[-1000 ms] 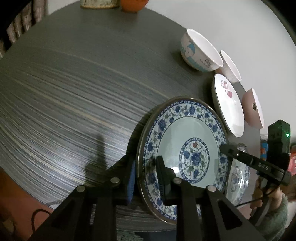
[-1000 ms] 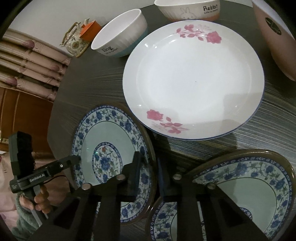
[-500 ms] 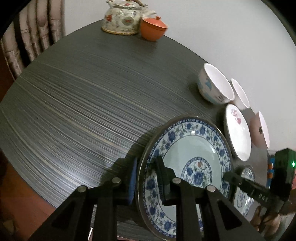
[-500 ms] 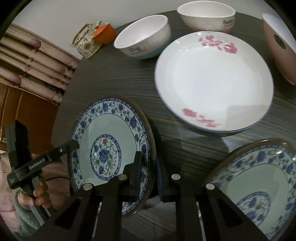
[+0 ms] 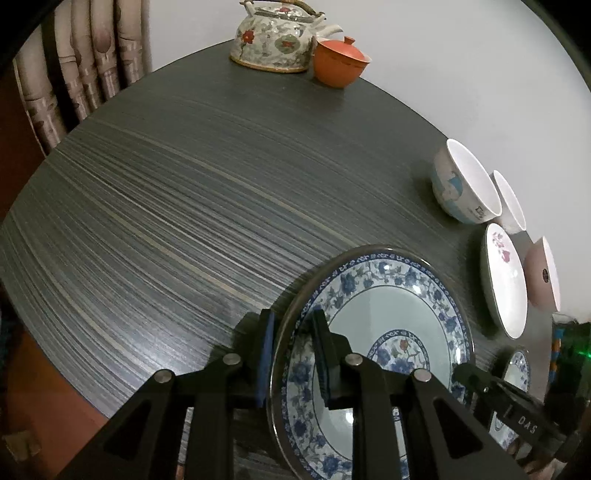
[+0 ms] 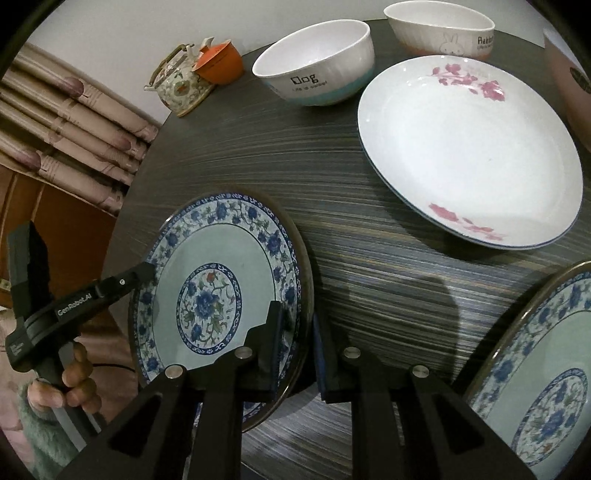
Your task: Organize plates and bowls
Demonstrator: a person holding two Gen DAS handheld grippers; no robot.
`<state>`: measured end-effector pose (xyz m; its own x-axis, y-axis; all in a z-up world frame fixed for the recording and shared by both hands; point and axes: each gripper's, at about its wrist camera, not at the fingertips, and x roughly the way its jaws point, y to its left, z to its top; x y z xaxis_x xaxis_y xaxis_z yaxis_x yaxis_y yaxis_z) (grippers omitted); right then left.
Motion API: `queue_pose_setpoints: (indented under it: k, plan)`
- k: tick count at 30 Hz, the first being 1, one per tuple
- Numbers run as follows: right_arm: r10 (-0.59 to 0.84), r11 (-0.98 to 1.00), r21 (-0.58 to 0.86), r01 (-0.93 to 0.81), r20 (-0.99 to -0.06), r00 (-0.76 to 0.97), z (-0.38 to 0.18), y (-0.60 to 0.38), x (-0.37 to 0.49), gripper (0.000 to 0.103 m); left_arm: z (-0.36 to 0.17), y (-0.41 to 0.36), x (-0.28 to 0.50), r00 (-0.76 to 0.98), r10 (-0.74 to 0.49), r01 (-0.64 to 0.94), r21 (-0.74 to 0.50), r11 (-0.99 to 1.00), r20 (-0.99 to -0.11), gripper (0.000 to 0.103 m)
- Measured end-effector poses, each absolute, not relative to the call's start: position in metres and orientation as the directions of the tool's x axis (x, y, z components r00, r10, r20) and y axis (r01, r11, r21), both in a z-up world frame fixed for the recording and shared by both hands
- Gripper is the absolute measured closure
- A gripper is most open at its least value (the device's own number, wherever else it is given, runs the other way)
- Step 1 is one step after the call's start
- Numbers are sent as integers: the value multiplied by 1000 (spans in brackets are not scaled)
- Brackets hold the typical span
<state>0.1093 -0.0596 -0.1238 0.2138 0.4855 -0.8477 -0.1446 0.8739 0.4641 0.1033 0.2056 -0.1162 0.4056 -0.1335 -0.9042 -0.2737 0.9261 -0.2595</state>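
Blue-patterned plate (image 5: 388, 332), tilted above the bench (image 5: 184, 221), pinched at opposite rims by left tool (image 5: 291, 354) and right tool (image 6: 295, 343); uneven pull could slip it onto the rose plate (image 6: 469, 147) nearby.

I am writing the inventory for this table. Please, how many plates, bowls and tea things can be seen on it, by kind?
Blue-patterned plates: 2
White plate with pink flowers: 1
Bowls: 3
Teapot: 1
Orange lidded cup: 1
Total: 8
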Motion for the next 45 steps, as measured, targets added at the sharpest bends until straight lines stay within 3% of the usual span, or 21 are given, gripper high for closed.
queue_pose_setpoints:
  k: [16, 26, 38, 45]
  plan:
    - [479, 877, 452, -162, -850, 218, -126, -52, 104, 83, -126, 195, 111, 389, -113, -292, -239, 926, -914, 80]
    - [476, 879, 451, -154, -849, 229, -121, -54, 102, 67, -114, 204, 106, 431, -119, -312, -271, 911, -894, 68]
    - [484, 874, 470, -121, -827, 286, -100, -97, 87, 67, -98, 170, 101, 477, -171, -175, -283, 943, -862, 59]
    - [479, 875, 475, -97, -817, 322, -84, -142, 66, 62, -93, 140, 97, 472, -259, -63, -325, 944, -843, 54]
